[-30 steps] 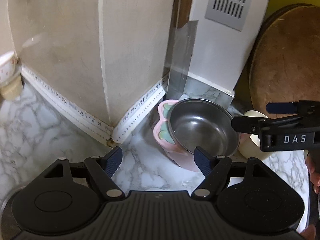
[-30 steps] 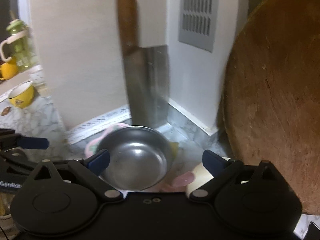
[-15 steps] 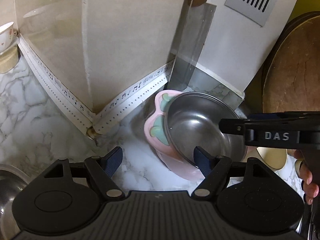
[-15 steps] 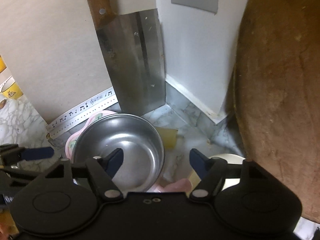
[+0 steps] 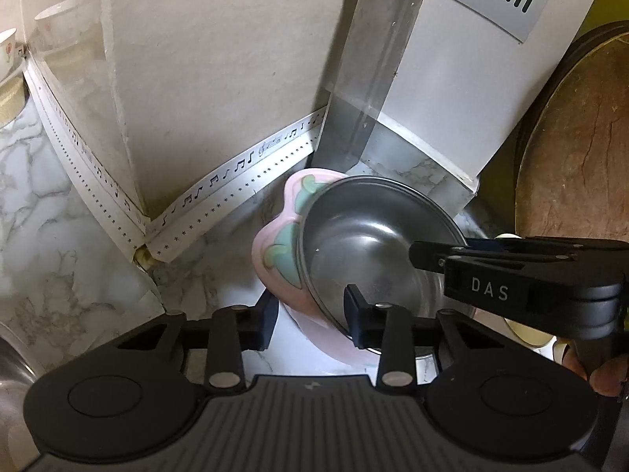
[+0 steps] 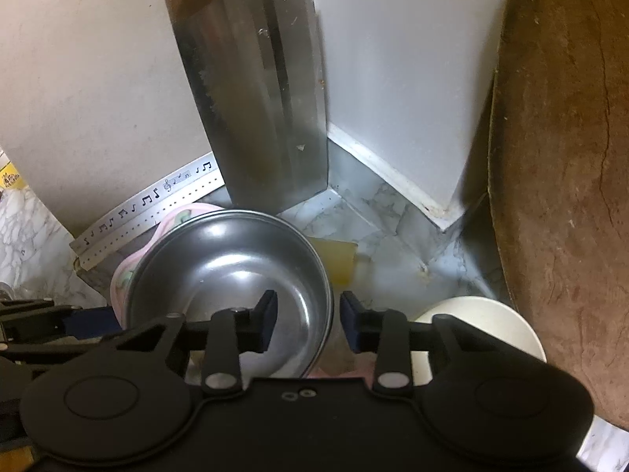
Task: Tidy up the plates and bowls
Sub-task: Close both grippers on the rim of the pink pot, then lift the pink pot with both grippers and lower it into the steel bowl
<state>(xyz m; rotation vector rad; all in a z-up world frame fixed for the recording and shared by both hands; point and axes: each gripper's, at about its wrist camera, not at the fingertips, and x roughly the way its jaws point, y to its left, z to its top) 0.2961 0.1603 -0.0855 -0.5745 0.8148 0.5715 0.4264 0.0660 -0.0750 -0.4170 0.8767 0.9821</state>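
The left tongs are closing, their jaws astride the near rims of the steel bowl and the pink dish under it; whether the pads already press is unclear. The right tongs are closing too, one finger inside the steel bowl, one outside its right rim, with a gap showing. The bowl sits nested in the pink dish just ahead of both tongs. Behind it a cleaver leans in the wall corner. A cream bowl lies right of the right tongs, beside a round wooden board.
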